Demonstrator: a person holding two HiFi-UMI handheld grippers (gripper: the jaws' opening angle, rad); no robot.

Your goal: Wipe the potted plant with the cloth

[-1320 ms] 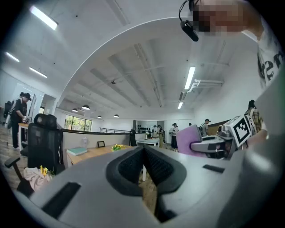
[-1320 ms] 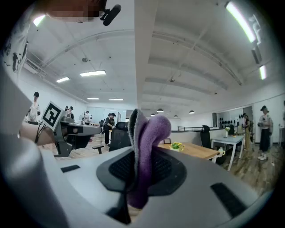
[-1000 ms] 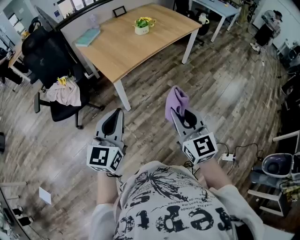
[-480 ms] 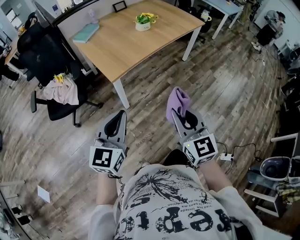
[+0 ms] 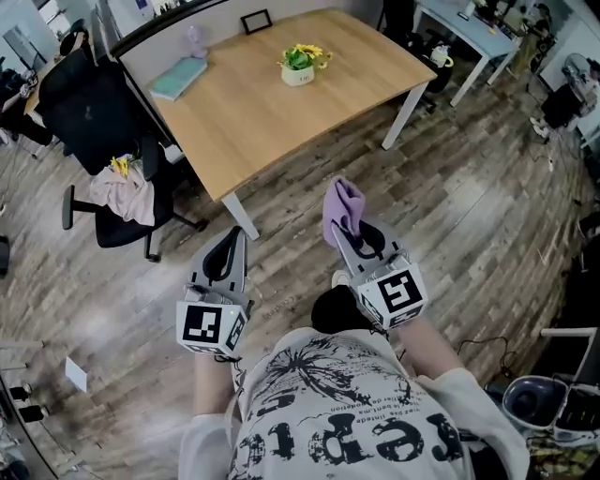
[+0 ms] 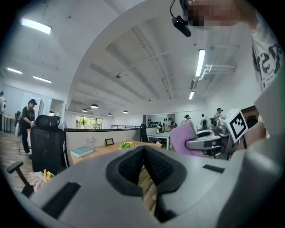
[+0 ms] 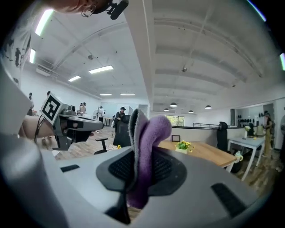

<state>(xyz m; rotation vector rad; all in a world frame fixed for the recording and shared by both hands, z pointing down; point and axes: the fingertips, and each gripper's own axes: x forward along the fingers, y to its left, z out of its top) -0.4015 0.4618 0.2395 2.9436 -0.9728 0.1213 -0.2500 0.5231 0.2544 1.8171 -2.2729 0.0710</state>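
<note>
Left gripper (image 5: pixel 234 239): jaws pressed together with nothing between them, held about level above the wood floor, short of the table's (image 5: pixel 246 112) near corner
Right gripper (image 5: pixel 347 230): clenched on the cloth (image 5: pixel 342 202), also above the floor on the near side of the table, beside the left gripper
Cloth: purple, folded, pinched between the right gripper's 2 pads and standing up out of them; well short of the table
Potted plant (image 5: pixel 300 64): small white pot with green leaves and yellow flowers, upright on the table toward its far side, well apart from both grippers and the cloth
Table: light wood top on white legs
Book (image 5: pixel 178 77): teal, flat on the far left part of the table, left of the plant
Picture frame (image 5: pixel 255 21): dark, upright at the table's far edge, between book and plant
Chair (image 5: pixel 98 127): black, just left of the table, pale clothing (image 5: pixel 122 192) draped over its seat
</note>
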